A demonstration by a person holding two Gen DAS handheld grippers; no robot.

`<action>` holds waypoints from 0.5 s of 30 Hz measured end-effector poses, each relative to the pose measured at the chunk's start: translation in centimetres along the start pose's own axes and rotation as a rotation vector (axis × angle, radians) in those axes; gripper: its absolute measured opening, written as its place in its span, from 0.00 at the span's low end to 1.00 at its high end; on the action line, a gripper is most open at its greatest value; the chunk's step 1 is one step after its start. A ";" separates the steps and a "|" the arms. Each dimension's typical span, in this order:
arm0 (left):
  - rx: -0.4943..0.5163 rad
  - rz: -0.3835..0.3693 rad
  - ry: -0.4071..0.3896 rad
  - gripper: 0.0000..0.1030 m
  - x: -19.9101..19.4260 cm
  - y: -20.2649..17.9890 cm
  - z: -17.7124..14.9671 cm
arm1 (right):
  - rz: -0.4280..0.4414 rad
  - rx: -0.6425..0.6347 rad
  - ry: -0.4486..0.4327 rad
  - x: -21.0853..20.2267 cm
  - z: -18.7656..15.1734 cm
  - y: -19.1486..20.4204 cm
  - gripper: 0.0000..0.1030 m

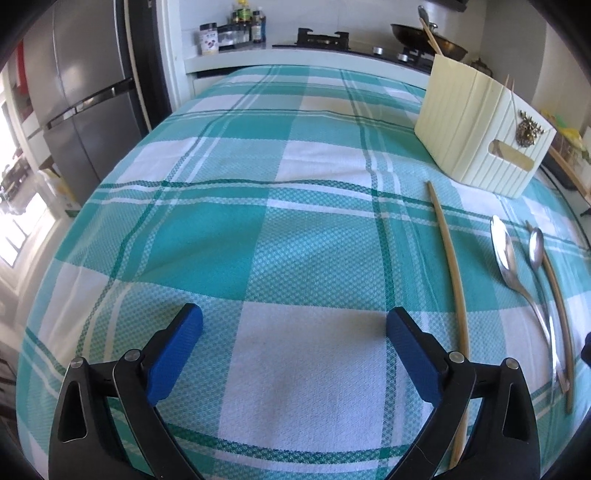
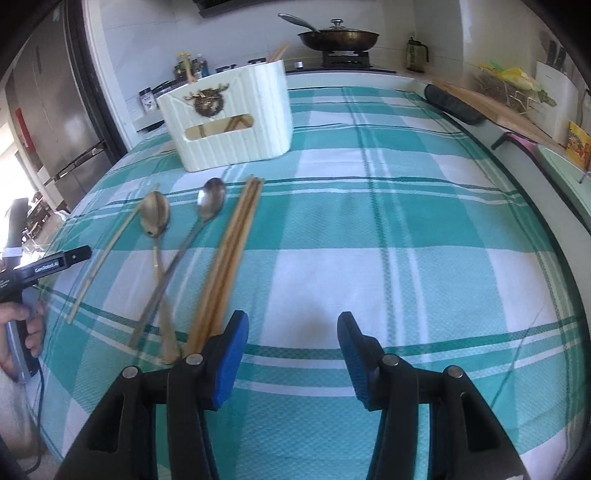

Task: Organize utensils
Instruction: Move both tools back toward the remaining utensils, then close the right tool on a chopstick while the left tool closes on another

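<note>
A cream utensil holder with a brass ornament stands at the far side of the checked cloth; it also shows in the left wrist view, with sticks inside. In front of it lie a single chopstick, a gold spoon, a silver spoon and a bundle of chopsticks. In the left wrist view I see the single chopstick, the two spoons and another chopstick. My right gripper is open, just right of the bundle's near end. My left gripper is open over bare cloth, left of the single chopstick.
The table carries a teal and white checked cloth. Behind are a stove with a pan, spice jars and a fridge. A cutting board and basket sit on the right counter.
</note>
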State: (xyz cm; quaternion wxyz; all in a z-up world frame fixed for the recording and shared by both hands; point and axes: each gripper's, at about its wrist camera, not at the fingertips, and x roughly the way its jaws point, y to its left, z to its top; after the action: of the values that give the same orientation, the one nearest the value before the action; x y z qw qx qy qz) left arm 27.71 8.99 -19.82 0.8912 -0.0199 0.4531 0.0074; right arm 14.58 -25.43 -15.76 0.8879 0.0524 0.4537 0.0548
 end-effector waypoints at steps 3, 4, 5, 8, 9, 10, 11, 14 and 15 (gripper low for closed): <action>0.003 0.003 0.001 0.97 -0.1 0.1 0.0 | 0.016 -0.029 0.015 0.6 0.0 1.7 0.50; 0.002 0.002 0.001 0.97 -0.1 0.1 0.0 | 0.014 -0.036 0.021 0.8 0.0 2.0 0.50; 0.002 0.001 0.001 0.97 -0.1 0.1 0.0 | 0.015 -0.038 0.026 1.0 0.0 2.2 0.50; 0.003 0.003 0.001 0.97 -0.1 0.1 0.0 | 0.003 -0.055 0.030 1.2 -0.1 2.6 0.46; 0.004 0.004 0.001 0.97 -0.1 0.1 0.0 | 0.000 -0.066 0.029 1.1 -0.1 2.7 0.44; 0.004 0.006 0.002 0.97 0.0 0.0 0.0 | 0.000 -0.071 0.029 1.2 -0.1 2.8 0.44; 0.005 0.007 0.002 0.97 0.0 0.0 0.0 | -0.001 -0.075 0.030 1.2 -0.2 2.8 0.42; 0.005 0.007 0.002 0.98 0.0 0.0 0.0 | -0.028 -0.125 0.019 1.2 -0.2 3.7 0.40; 0.005 0.007 0.002 0.98 0.0 0.0 0.0 | -0.038 -0.142 0.013 1.2 -0.2 3.9 0.31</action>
State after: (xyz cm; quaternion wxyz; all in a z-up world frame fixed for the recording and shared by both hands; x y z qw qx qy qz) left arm 27.75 8.95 -19.81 0.8908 -0.0158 0.4541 0.0094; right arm 14.96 -21.38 -16.30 0.8872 -0.0198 0.4555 0.0706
